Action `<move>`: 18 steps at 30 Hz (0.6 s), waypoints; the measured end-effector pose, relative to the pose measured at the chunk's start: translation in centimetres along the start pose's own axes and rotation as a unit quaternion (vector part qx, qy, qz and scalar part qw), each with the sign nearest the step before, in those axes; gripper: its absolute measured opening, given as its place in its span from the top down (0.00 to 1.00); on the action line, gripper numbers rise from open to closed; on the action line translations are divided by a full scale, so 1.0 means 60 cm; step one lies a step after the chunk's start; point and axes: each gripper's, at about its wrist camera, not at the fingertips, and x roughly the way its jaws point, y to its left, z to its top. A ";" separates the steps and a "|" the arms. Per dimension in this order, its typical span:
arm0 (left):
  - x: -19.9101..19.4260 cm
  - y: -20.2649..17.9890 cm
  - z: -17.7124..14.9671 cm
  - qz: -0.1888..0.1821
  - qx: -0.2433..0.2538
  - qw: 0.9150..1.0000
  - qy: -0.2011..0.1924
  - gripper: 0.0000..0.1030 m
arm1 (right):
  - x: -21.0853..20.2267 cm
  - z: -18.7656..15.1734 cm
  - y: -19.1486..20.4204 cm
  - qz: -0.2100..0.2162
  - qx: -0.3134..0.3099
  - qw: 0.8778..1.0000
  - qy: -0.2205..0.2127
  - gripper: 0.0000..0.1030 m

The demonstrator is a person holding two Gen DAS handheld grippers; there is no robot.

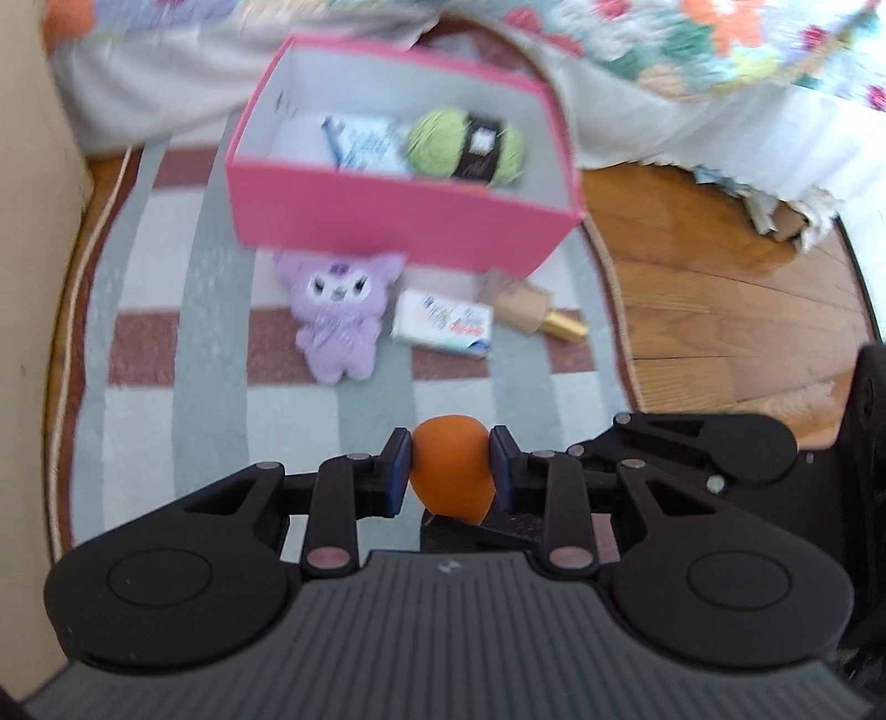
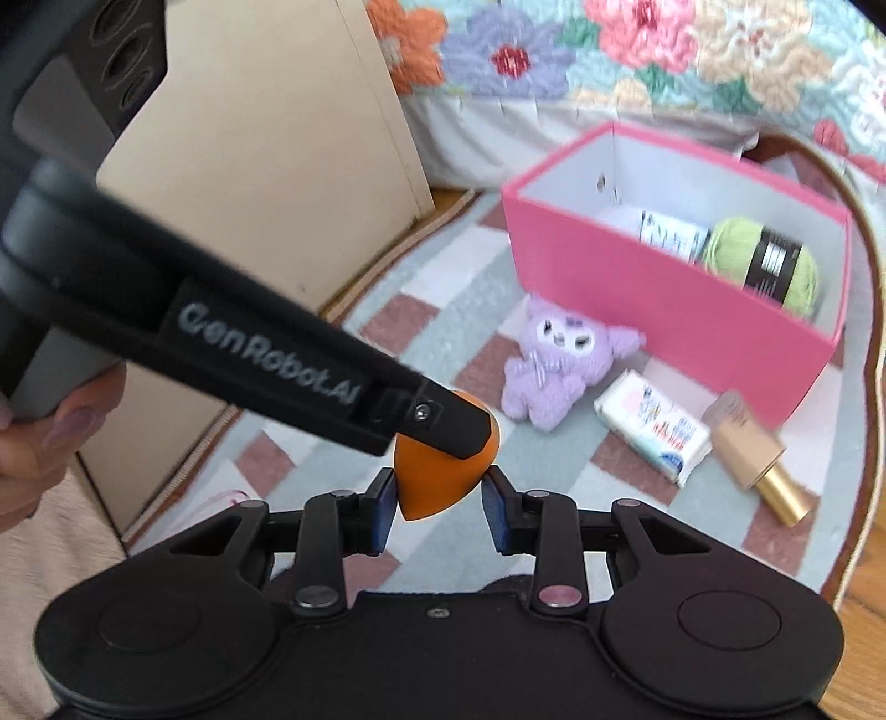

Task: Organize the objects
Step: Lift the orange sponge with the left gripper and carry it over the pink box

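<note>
Your left gripper is clamped on the one orange teardrop sponge, both pads pressed against its sides, holding it above the striped rug. In the right wrist view the same sponge sits between the fingers of your right gripper, which stand apart; the left pad looks to be touching it, the right pad is just clear, so that gripper is not clamped. Beyond the sponge, three loose things lie in a row on the rug: one purple plush toy, one white tissue pack just beside it, and one tan bottle with a gold cap. Behind them stands one pink box, holding one green yarn ball and one more white pack. Farthest back hangs a flowered bedspread.
</note>
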 end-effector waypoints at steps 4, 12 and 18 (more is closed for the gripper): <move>-0.044 -0.038 0.018 0.010 0.044 0.999 -0.022 0.72 | -0.045 0.033 0.004 -0.003 -0.016 1.000 -0.017 0.63; -0.071 -0.096 0.065 0.031 0.097 0.994 -0.039 0.72 | -0.064 0.087 -0.033 -0.011 0.008 1.000 -0.023 0.63; -0.081 -0.114 0.120 0.025 0.106 0.992 -0.068 0.72 | -0.089 0.129 -0.071 -0.009 0.035 0.998 -0.043 0.63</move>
